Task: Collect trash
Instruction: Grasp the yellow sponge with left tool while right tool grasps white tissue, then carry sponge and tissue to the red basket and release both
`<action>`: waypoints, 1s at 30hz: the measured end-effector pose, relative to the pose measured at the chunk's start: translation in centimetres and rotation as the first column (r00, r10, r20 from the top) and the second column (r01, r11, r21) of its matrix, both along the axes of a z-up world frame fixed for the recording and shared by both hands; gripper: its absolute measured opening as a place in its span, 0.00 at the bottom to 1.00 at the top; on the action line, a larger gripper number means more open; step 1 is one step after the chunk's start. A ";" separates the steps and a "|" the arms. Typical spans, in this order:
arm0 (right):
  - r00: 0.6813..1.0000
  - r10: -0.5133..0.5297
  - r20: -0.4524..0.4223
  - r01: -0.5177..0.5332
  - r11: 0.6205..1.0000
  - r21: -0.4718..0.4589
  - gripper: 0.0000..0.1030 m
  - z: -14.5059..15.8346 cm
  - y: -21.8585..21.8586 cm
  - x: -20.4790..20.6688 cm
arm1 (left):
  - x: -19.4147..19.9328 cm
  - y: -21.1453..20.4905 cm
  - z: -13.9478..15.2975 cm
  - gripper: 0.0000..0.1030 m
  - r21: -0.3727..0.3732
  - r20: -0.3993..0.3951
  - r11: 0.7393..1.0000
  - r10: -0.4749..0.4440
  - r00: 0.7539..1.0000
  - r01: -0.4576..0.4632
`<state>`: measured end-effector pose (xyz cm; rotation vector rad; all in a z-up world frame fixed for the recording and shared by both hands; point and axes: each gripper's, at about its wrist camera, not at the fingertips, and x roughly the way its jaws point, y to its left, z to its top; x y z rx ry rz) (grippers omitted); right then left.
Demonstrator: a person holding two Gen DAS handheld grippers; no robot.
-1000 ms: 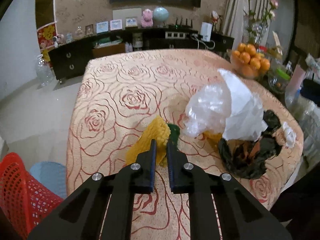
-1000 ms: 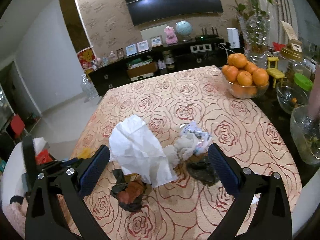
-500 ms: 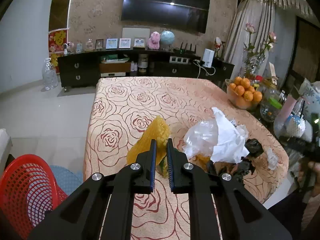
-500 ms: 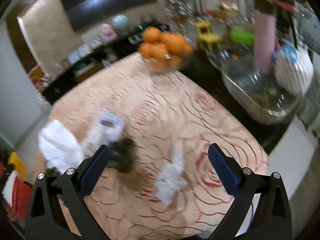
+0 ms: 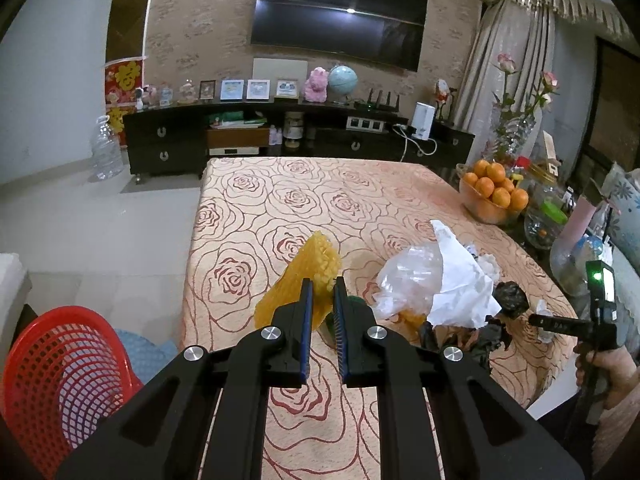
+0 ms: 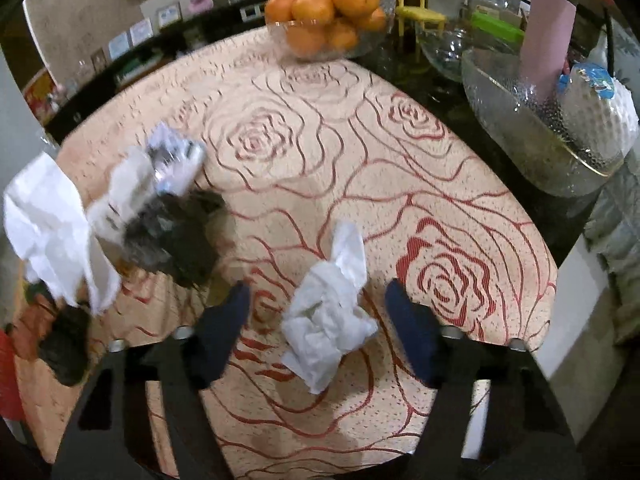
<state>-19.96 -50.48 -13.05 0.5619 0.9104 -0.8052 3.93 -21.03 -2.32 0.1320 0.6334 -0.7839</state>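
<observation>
Rose-patterned cloth covers the table (image 5: 280,208), with a bowl of oranges (image 6: 324,12) at its far edge and a red basket (image 5: 60,376) on the floor beside it. The left gripper (image 5: 320,300) is clamped on a yellow foam net (image 5: 308,276), held up above the cloth. The right gripper (image 6: 316,308) points down over a crumpled white tissue (image 6: 328,312) lying on the cloth; its jaws have just been closing, the tissue between them but the pads not yet pressing it. More litter, a white paper (image 5: 460,284) and black bags (image 6: 176,232), lies heaped nearby
</observation>
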 end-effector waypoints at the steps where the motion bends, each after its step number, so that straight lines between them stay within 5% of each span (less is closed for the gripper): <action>1: 1.000 -0.002 -0.012 0.002 1.000 -0.020 0.48 0.0 0.1 0.0 | 0.0 0.0 0.0 0.10 0.000 0.000 1.000 0.001 1.000 -0.001; 7: 1.000 -0.020 0.011 0.020 1.000 -0.009 0.37 0.1 -0.4 -0.5 | 0.0 -0.2 0.0 0.10 0.003 0.004 1.000 0.007 1.000 -0.007; 14: 0.991 0.001 0.135 0.006 0.999 -0.051 0.36 2.8 0.6 -0.3 | -0.3 0.3 0.8 0.10 -0.018 0.020 1.000 0.025 1.000 -0.024; 30: 0.912 0.288 0.292 -0.237 0.951 -0.197 0.36 9.1 8.1 6.0 | -1.2 4.0 3.7 0.10 -0.029 0.146 0.988 0.151 0.978 -0.149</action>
